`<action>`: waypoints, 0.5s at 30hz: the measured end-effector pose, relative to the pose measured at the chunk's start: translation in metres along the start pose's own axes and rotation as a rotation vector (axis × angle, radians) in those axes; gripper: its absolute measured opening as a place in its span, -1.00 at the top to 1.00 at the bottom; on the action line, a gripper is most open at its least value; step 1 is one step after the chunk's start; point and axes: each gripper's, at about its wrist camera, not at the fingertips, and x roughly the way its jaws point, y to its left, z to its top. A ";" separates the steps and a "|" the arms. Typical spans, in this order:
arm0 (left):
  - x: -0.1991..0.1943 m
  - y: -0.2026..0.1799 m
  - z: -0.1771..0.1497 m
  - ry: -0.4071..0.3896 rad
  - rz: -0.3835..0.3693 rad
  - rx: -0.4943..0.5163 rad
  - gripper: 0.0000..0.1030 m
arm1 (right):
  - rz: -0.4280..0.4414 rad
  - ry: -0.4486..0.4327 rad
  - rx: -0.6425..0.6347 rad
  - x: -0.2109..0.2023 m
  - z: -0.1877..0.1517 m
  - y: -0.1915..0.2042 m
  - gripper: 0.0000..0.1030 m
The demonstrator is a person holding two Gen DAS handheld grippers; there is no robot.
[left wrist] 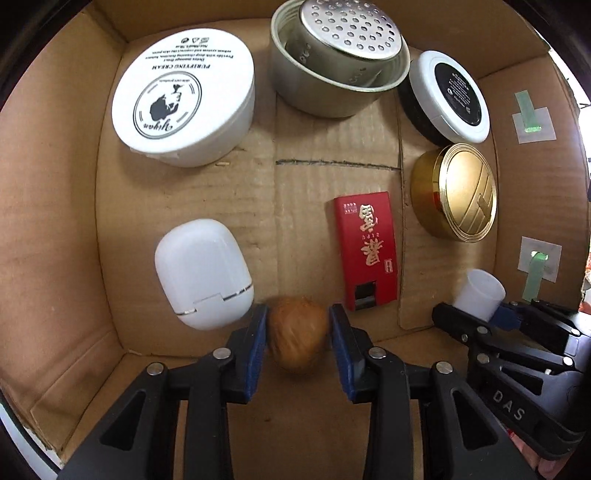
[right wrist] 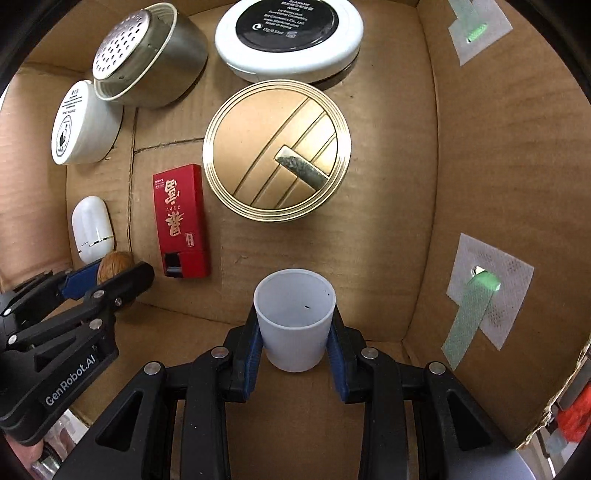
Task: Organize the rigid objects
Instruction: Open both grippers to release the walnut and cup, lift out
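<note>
— What is seen nearest the lens?
— A walnut (blurred) is framed by the left gripper, jaws narrow, with a sliver of gap at one pad, by the cardboard box's near wall.
— And outward?
— A white cup is clamped by the right gripper. Bare floor is left mid-box, beside the red pack.

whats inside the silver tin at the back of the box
A perforated metal insert sits tilted inside the silver tin, holed face up. The tin's bottom beneath it is covered and cannot be seen.
</note>
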 end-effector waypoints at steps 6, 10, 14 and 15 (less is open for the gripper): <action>0.000 0.005 0.001 0.026 -0.007 -0.016 0.06 | -0.009 0.006 0.012 0.000 0.004 -0.001 0.01; -0.011 0.006 -0.005 0.000 0.000 -0.027 -0.08 | -0.020 -0.010 0.012 -0.008 0.011 0.005 -0.11; -0.030 0.004 -0.008 -0.039 0.001 -0.038 -0.12 | -0.013 -0.029 0.016 -0.020 0.009 0.007 -0.17; -0.037 0.004 -0.011 -0.054 0.003 -0.038 -0.12 | -0.007 -0.037 0.020 -0.025 0.008 0.007 -0.18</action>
